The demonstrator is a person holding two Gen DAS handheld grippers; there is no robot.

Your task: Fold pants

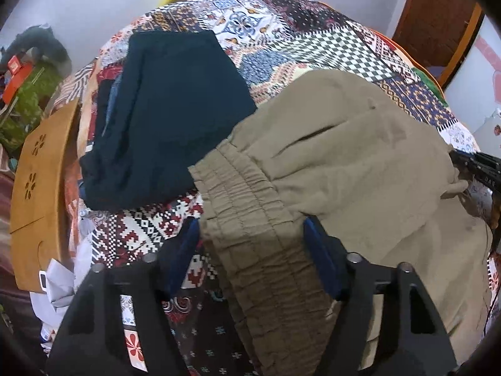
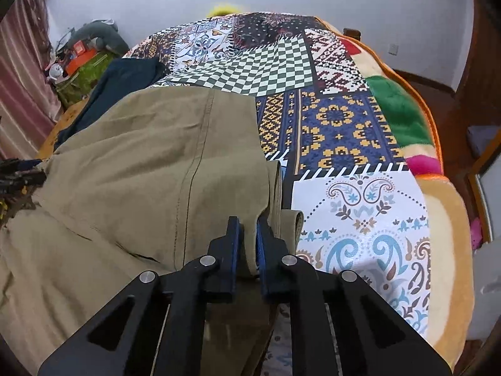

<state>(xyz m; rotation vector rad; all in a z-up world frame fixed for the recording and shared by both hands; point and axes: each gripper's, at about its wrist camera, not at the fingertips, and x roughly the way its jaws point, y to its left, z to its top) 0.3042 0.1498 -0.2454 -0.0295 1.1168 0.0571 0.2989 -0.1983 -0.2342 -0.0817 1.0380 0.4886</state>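
Khaki pants [image 1: 360, 169] lie spread across the patchwork quilt [image 1: 300, 50]. Their gathered elastic waistband [image 1: 247, 219] runs between the fingers of my left gripper [image 1: 252, 235], which stands open: the right pad touches the cloth, while quilt shows beside the left pad. In the right wrist view my right gripper [image 2: 249, 222] is shut on a fold at the right edge of the khaki pants [image 2: 156, 169]. Each gripper shows at the edge of the other's view: the right gripper [image 1: 476, 169] and the left gripper [image 2: 18, 172].
A folded dark navy garment [image 1: 169, 119] lies on the quilt left of the khaki pants. A wooden board [image 1: 40, 194] and white papers [image 1: 59, 285] sit at the bed's left side. Bare quilt [image 2: 344, 125] stretches to the right, ending at an orange-edged blanket [image 2: 432, 144].
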